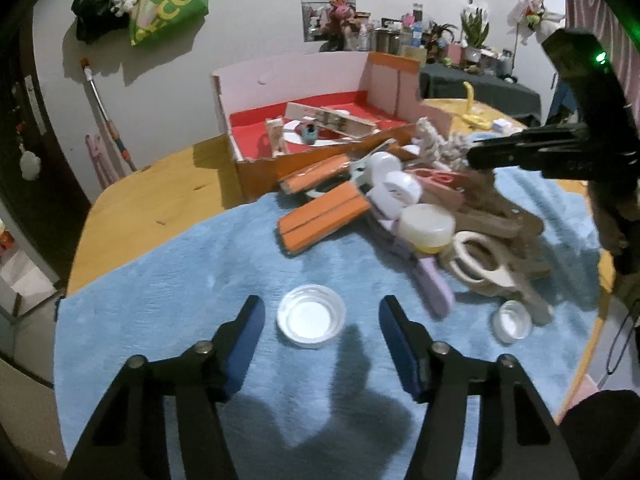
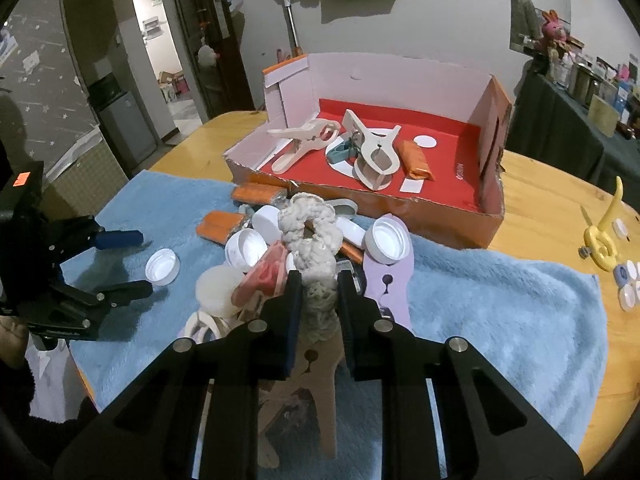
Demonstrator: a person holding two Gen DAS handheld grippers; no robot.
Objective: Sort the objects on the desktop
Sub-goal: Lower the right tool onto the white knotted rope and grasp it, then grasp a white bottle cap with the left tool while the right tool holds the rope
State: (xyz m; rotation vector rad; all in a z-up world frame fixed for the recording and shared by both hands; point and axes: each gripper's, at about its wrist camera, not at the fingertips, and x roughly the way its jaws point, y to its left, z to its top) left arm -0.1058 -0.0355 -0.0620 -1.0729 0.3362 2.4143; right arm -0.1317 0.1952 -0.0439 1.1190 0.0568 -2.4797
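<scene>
The right gripper (image 2: 318, 286) is clamped on the knotted rope (image 2: 310, 240) atop the pile; lifting may drag the caps off the blue mat (image 2: 500, 312). The left gripper (image 1: 320, 312) pitches downward, fingers apart around a white cap (image 1: 311, 322), not touching. The sorting box (image 2: 400, 208) sits farther back.

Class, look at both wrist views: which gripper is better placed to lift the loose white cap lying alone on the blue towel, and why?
Left. The left gripper straddles the white cap with open jaws, not pressing it. The right gripper is shut on the knotted rope in the pile.
</scene>
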